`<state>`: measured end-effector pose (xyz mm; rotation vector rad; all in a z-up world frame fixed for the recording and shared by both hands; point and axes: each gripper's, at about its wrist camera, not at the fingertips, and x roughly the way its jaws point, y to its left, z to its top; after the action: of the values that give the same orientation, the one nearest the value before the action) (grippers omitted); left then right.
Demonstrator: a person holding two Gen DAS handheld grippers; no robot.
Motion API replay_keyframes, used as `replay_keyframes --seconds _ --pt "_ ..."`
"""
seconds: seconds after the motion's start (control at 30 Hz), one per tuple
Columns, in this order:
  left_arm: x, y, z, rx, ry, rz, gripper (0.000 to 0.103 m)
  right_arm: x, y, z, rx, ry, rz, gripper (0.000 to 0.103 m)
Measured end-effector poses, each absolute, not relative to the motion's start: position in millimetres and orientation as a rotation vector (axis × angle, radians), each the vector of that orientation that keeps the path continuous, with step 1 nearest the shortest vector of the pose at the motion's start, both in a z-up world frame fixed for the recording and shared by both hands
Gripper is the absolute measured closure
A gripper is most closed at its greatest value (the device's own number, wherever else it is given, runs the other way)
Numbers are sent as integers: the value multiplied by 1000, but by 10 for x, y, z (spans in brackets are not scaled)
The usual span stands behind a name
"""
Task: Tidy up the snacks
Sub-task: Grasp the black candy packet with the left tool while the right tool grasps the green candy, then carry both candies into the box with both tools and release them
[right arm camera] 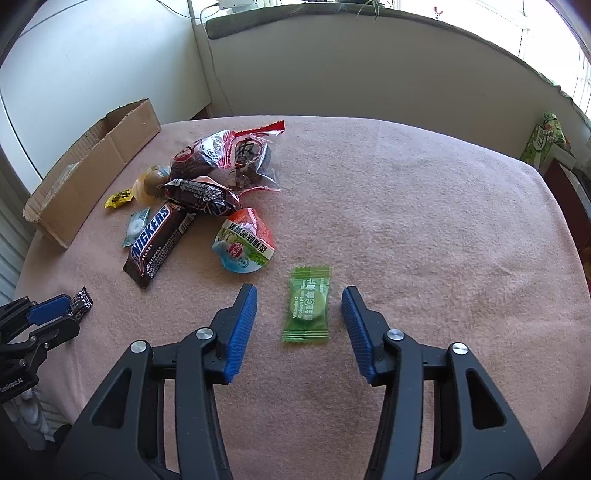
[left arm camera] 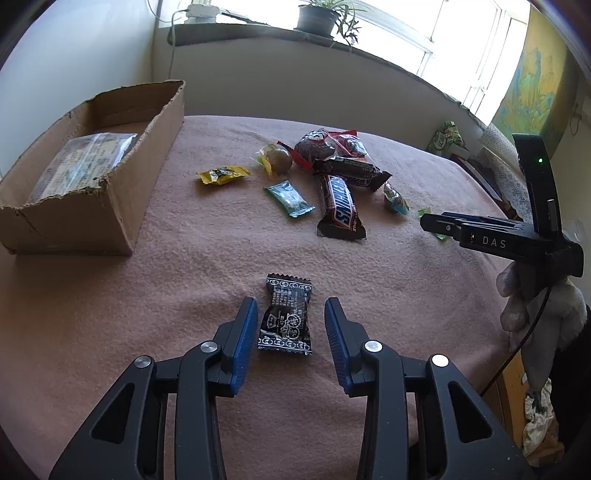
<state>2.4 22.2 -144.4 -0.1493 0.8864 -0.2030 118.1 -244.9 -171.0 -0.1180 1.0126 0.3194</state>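
My left gripper (left arm camera: pixel 291 308) is open, its blue pads on either side of a black candy wrapper (left arm camera: pixel 286 319) lying on the pink cloth. My right gripper (right arm camera: pixel 300 301) is open around a green vitamin C candy packet (right arm camera: pixel 307 304); it also shows in the left wrist view (left arm camera: pixel 439 223). A pile of snacks lies mid-table: a Snickers bar (left arm camera: pixel 341 206), a dark chocolate bar (left arm camera: pixel 351 171), a red-edged clear bag (right arm camera: pixel 229 155), a jelly cup (right arm camera: pixel 245 242), a teal mint (left arm camera: pixel 290 199), a yellow candy (left arm camera: pixel 221 174). A cardboard box (left arm camera: pixel 110 206) stands at the left and holds a clear packet (left arm camera: pixel 85 162).
The pink cloth (right arm camera: pixel 424 221) covers the table, with bare cloth on the right half. A windowsill with a potted plant (left arm camera: pixel 319 16) runs behind. A green box (right arm camera: pixel 543 142) stands beyond the far right edge. The left gripper shows at the left edge of the right wrist view (right arm camera: pixel 55 310).
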Motion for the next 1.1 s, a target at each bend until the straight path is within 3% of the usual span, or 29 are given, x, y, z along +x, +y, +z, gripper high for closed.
replay_keyframes --seconds 0.17,0.2,0.33,0.43,0.5,1.1 --pt "56 205 -1455 -141 876 -206 68 1206 -2437 -1760 -130 1018 318 53" --pt "64 202 -1465 -136 875 -201 74 1211 -2437 -1766 -130 1018 316 53" --pt "70 213 -1478 -124 863 -191 80 1211 -2399 -1777 -156 1013 308 57" --pt "68 227 -1467 -135 856 -196 80 1204 -2374 -1779 -182 1008 301 66" --pt "75 234 -1461 -144 852 -198 80 1202 -2374 -1775 -194 1004 291 79" --pt "11 489 -1178 -224 780 -202 81 1055 -2333 -1419 -151 940 309 80"
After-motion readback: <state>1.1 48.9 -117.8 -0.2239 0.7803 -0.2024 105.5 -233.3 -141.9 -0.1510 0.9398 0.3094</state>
